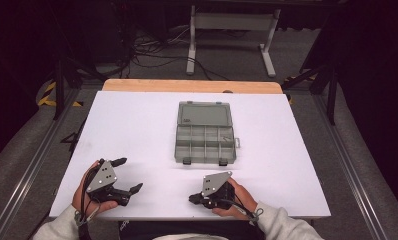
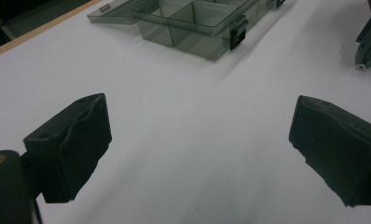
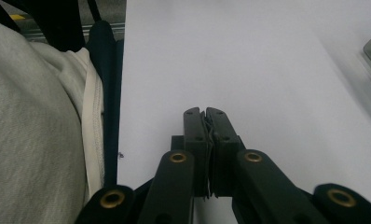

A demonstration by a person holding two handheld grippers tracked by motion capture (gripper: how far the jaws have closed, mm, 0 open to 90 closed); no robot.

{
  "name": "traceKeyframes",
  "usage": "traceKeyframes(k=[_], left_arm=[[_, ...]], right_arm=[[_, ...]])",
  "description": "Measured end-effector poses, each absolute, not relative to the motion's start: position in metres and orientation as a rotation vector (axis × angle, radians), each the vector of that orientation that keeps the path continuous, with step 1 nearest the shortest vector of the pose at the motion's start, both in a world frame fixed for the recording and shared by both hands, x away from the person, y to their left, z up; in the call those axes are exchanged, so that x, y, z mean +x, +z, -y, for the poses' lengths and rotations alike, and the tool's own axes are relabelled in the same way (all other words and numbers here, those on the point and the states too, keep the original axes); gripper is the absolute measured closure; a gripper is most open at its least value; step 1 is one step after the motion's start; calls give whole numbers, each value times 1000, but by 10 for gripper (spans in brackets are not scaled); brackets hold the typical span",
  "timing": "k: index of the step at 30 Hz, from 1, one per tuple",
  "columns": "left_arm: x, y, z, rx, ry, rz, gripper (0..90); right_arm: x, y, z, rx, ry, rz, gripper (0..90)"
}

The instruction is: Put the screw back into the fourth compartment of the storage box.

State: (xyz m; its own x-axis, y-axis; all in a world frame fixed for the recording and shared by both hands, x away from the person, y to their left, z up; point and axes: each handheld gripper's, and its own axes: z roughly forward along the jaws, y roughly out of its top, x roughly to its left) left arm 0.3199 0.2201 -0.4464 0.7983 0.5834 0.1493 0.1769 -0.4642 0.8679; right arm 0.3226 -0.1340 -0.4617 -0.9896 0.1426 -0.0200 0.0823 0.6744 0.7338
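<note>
A clear grey compartment box (image 1: pixel 205 133) lies open in the middle of the white table (image 1: pixel 137 125), its lid folded back toward the far side. In the left gripper view the box (image 2: pixel 193 23) sits ahead, beyond the wide gap between the jaws. My left gripper (image 1: pixel 127 175) rests near the front left edge, open and holding nothing (image 2: pixel 200 149). My right gripper (image 1: pixel 192 199) lies near the front edge, pointing left, its jaws pressed together with nothing between them (image 3: pixel 205 112).
A wooden strip (image 1: pixel 192 86) runs along the table's far edge. Beyond it, a white stand (image 1: pixel 232 30) and cables lie on the floor. A grey sleeve (image 3: pixel 34 116) fills the left of the right gripper view. The right gripper's grey plate (image 2: pixel 370 42) shows at the left gripper view's upper right.
</note>
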Motion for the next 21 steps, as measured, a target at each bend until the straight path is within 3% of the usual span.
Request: traceKeyframes(k=[21], left_arm=[[320, -446, -220, 2031, 540, -565, 64]], right_arm=[[330, -448, 152, 252, 1288, -2730, 889]])
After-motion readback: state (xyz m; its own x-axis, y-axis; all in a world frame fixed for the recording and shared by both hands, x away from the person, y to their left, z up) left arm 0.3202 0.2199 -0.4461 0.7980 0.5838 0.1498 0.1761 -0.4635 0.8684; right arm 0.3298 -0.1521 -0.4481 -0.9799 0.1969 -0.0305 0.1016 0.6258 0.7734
